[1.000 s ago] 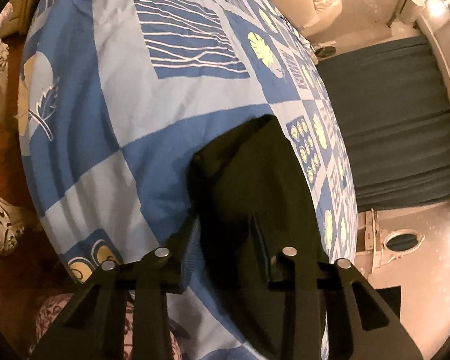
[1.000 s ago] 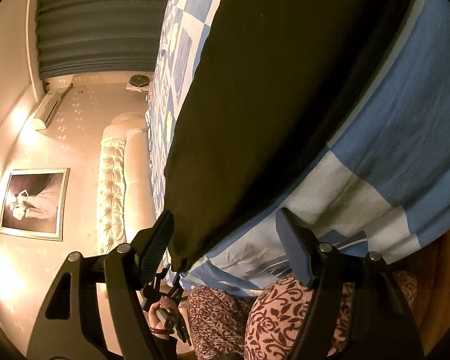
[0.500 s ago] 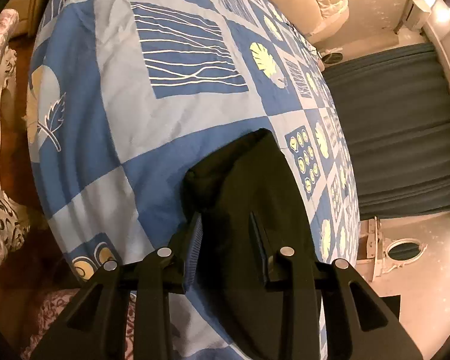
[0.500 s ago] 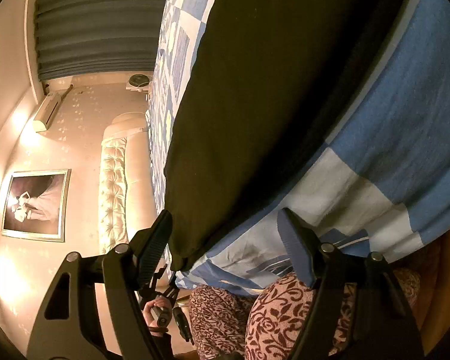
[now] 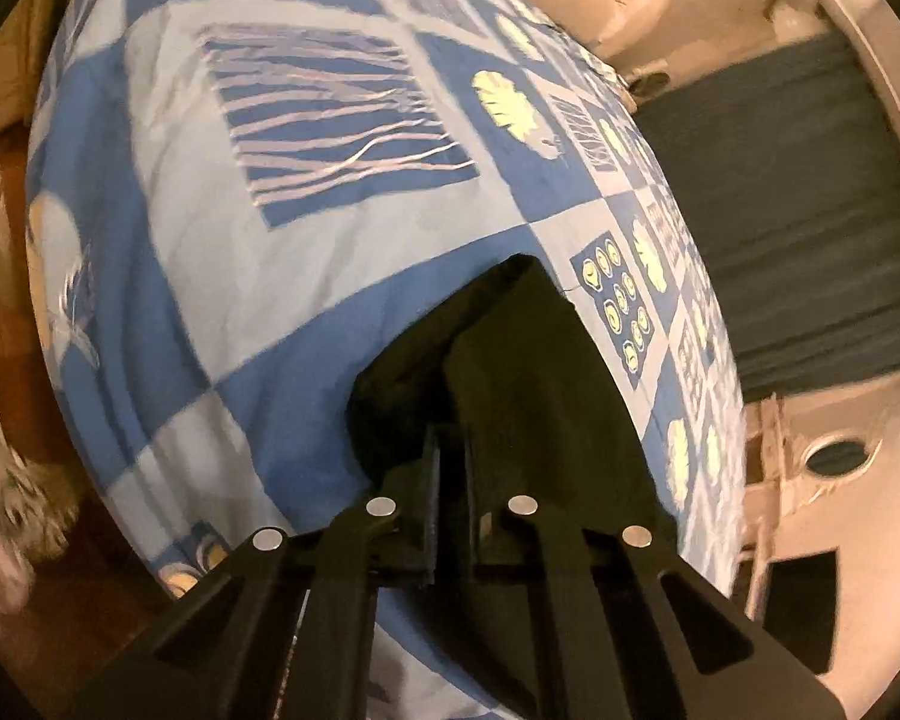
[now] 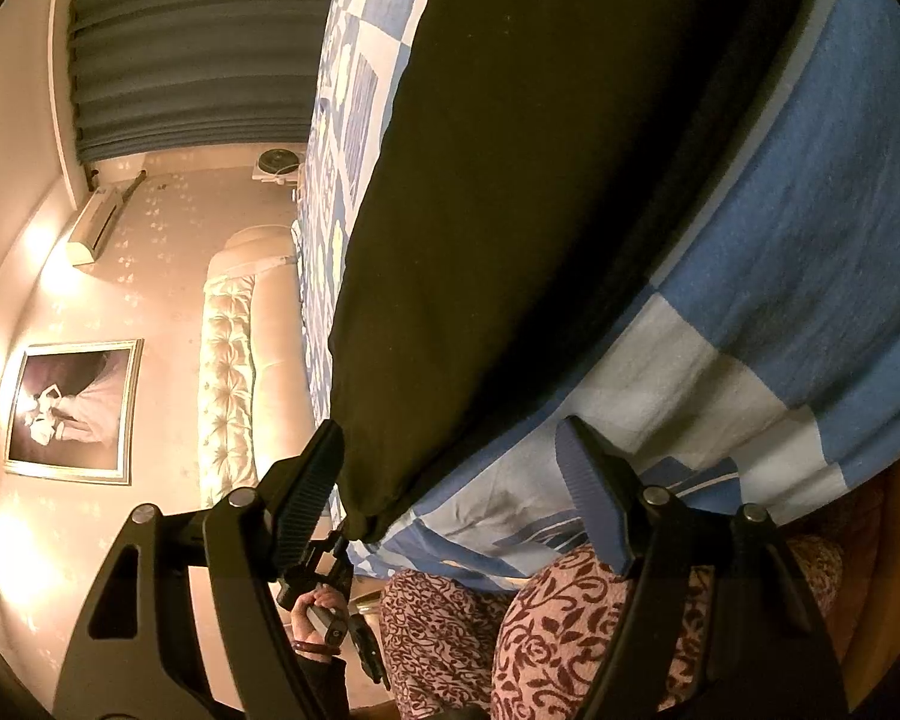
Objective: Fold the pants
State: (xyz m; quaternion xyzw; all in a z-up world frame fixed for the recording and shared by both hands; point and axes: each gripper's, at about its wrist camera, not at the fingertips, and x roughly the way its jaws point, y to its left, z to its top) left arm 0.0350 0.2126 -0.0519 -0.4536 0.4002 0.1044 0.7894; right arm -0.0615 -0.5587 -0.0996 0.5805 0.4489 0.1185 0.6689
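The black pants [image 5: 534, 396] lie on a blue and white patterned bedspread [image 5: 306, 252]. In the left wrist view my left gripper [image 5: 450, 480] is shut on a raised fold at the pants' near edge. In the right wrist view the pants [image 6: 540, 180] fill the upper middle, and one corner hangs near the bed's edge. My right gripper [image 6: 450, 480] is open around that corner, its left finger [image 6: 306, 492] beside the cloth and its right finger [image 6: 594, 492] over the bedspread [image 6: 780, 240]. The other gripper and the hand holding it [image 6: 324, 606] show below.
A tufted cream headboard [image 6: 228, 372] and a framed picture [image 6: 66, 408] stand on the wall. Dark curtains [image 5: 798, 210] hang beyond the bed. The person's patterned trousers [image 6: 540, 630] are close below the right gripper. The wooden floor [image 5: 6, 312] lies beside the bed.
My left gripper's fingers have closed together on the pants' edge and lifted a fold. The right gripper has stayed open in nearly the same place.
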